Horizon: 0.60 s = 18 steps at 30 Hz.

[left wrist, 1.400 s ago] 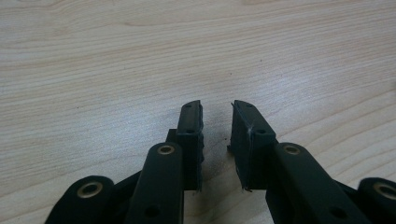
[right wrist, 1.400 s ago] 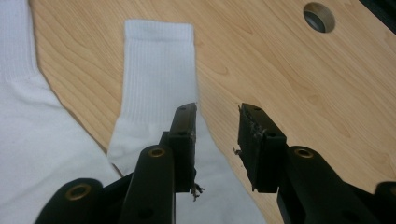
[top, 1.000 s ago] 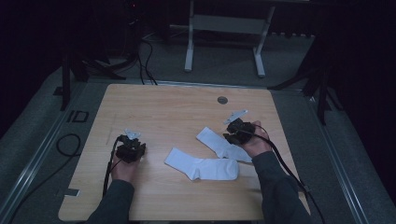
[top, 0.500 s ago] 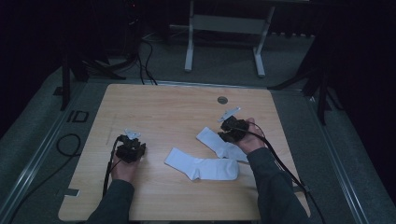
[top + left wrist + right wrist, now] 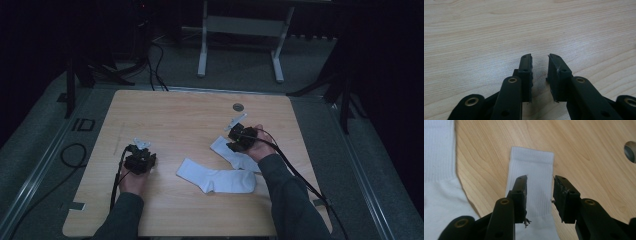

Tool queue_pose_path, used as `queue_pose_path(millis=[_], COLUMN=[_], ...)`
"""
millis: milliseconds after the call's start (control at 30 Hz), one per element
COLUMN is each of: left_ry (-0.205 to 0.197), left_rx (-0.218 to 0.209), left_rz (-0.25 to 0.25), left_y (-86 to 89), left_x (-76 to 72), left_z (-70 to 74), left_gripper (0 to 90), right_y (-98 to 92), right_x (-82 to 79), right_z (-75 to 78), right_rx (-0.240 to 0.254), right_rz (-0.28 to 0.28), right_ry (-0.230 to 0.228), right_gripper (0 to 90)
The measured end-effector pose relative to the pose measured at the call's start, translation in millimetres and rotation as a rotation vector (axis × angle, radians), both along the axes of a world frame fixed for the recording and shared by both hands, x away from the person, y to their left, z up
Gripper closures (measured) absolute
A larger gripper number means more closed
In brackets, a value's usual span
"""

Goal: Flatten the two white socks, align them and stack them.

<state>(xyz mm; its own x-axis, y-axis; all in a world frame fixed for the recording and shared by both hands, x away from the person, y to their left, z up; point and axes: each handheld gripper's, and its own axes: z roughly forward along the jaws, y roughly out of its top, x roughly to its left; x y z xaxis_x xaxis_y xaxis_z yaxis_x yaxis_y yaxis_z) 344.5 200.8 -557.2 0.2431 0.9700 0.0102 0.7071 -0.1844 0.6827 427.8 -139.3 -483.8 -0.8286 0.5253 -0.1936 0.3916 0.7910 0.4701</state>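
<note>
White cotton, two socks in all, lies on the wooden desk [image 5: 165, 115] in the high view: the near sock [image 5: 217, 176] flat towards the person, the far sock [image 5: 227, 150] angled behind it, their ends overlapping under the right hand. The right tongs [image 5: 234, 140] hover over the far sock; the left tongs [image 5: 141, 150] sit well apart over bare wood.

Left gripper view: the left tongs [image 5: 540, 62] stand slightly parted, holding nothing, bare desk between them.

Right gripper view: the right tongs [image 5: 540, 182] are released, jaws straddling the far sock [image 5: 534, 165] near its ribbed cuff, pads not pressing; the near sock [image 5: 439, 170] lies beside it.

Judging by the look, each sock is light, limp and grippy, will droop when lifted, and is best pinched at the thicker cuff.
</note>
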Motion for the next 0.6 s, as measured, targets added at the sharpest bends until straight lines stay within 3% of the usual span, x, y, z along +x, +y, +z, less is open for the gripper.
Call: queue_pose_path(millis=[333,600], left_ry=[0.002,0.001], left_rx=[0.003,0.002], left_rz=[-0.002,-0.001], left_y=[0.1,0.2], left_x=[-0.1,0.0], left_z=[0.2,0.1], left_gripper=[73.3,73.2], right_y=[10.2,14.8], right_x=[10.4,23.2], right_z=[-12.2,-34.7], right_rx=[-0.025,-0.061], right_rz=[0.02,-0.006], right_ry=[0.052,0.149], right_gripper=[62.6,53.7])
